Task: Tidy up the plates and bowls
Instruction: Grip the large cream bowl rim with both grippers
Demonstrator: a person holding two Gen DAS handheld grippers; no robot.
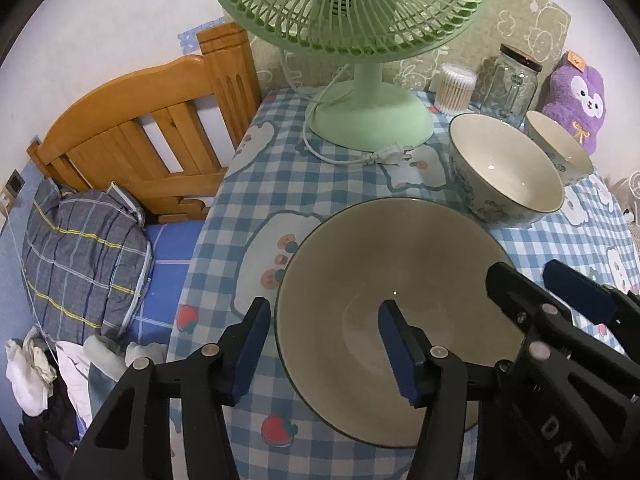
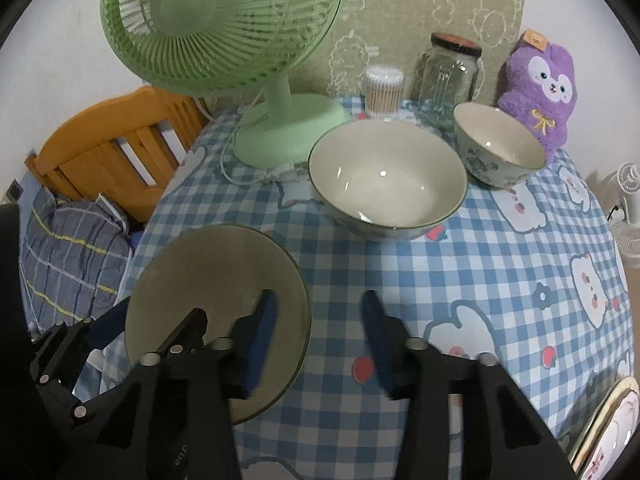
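Note:
A grey-green plate (image 1: 360,264) lies on the checked tablecloth near the table's left edge; it also shows in the right wrist view (image 2: 216,264). My left gripper (image 1: 324,344) is open, its jaws straddling the plate's near-left rim without closing on it. My right gripper (image 2: 320,340) is open and empty; its left finger hangs over the plate's right rim and it shows in the left wrist view (image 1: 536,292). A large patterned bowl (image 2: 386,178) and a smaller one (image 2: 498,146) stand behind.
A green desk fan (image 2: 224,24) with its cord stands at the back left. A cotton-swab tub (image 2: 383,88), a glass jar (image 2: 450,76) and a purple plush (image 2: 538,92) line the back. A decorated plate (image 2: 612,428) sits at the near right edge. A bed (image 1: 132,128) is left of the table.

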